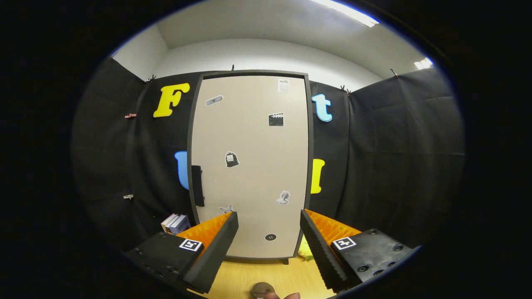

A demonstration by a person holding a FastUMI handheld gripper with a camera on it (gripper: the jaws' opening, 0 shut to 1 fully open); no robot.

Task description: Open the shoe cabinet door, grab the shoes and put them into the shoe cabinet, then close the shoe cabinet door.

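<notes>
Tongs (269, 232) spread wide, held nothing. Tall beige cabinet door with dark edge (249, 166) stood closed just beyond fingers; black handle (198, 185) near left edge. Bare wood floor (249, 278) between.

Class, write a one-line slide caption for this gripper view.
Open hand-held gripper faces the closed cabinet door, its black handle at the left edge, books on the floor beside it.
</notes>
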